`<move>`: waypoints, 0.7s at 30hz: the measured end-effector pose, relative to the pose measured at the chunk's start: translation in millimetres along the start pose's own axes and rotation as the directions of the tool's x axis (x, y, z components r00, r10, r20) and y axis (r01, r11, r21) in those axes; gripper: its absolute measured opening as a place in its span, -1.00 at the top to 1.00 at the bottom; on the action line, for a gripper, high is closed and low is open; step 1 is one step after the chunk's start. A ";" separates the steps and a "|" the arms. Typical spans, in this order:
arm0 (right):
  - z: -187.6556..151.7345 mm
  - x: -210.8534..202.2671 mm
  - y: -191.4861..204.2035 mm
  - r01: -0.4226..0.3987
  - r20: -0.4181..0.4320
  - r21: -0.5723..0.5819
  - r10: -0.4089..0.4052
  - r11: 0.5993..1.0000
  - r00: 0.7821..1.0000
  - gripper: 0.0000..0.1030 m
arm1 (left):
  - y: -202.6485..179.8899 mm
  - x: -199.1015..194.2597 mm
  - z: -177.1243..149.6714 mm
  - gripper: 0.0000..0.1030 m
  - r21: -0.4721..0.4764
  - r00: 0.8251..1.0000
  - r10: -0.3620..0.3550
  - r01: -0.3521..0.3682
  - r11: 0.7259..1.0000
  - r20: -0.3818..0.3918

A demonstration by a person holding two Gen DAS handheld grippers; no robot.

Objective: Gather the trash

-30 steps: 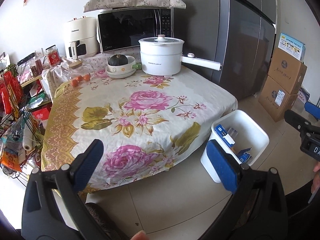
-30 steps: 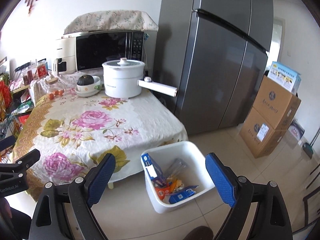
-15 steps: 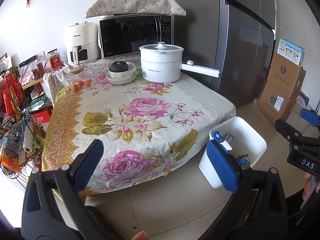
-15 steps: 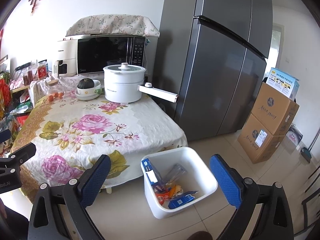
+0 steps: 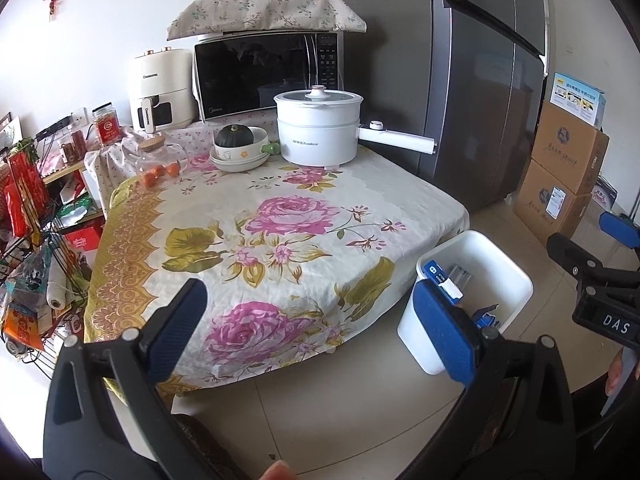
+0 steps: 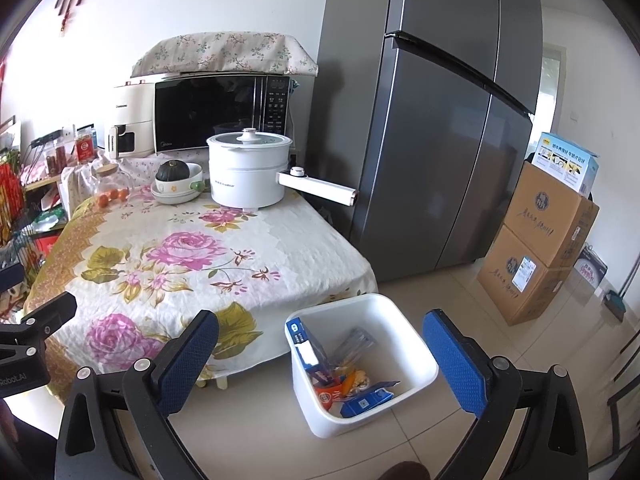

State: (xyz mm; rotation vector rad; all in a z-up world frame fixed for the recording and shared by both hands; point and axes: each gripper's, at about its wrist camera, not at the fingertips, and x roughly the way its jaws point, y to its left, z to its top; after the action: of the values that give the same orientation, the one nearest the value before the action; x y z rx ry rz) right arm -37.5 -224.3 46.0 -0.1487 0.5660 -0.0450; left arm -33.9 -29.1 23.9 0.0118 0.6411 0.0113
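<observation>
The right gripper (image 6: 320,354) hangs above the floor, its jaws opening wide with nothing pressed between the blue pads; the white trash bin (image 6: 416,348) shows through the gap. The left gripper (image 5: 310,328) also stands wide and empty. In the bin, which sits on the tiles just beside the table's corner, lie a blue carton (image 6: 308,340), orange wrappers (image 6: 340,388) and what may be a clear plastic piece. Beyond it the floral tablecloth (image 6: 172,256) is bare up to a white electric pot (image 6: 248,172), a bowl holding a dark squash (image 6: 172,170), a microwave (image 6: 216,114) and a grey refrigerator (image 6: 432,120).
</observation>
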 end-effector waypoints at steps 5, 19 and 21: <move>0.3 -0.1 0.2 0.001 0.000 -0.002 -0.001 1.000 1.000 -1.00 | -0.5 -1.1 -0.1 -0.98 0.000 1.000 -0.004 0.004 1.000 -0.001; 1.0 -3.1 -3.6 0.008 0.016 0.021 -0.009 1.000 1.000 -1.00 | -0.7 -2.6 0.2 -0.99 -0.008 1.000 -0.016 0.016 1.000 0.008; 0.9 -3.2 -3.6 0.009 0.016 0.021 -0.009 1.000 1.000 -1.00 | -0.7 -3.4 0.6 -0.99 -0.008 1.000 -0.018 0.018 1.000 0.010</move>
State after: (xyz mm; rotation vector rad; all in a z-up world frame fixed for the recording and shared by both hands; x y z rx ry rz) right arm -39.7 -227.5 49.0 -0.1307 0.5483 -0.0582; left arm -36.3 -29.9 26.4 -0.0020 0.6312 -0.0030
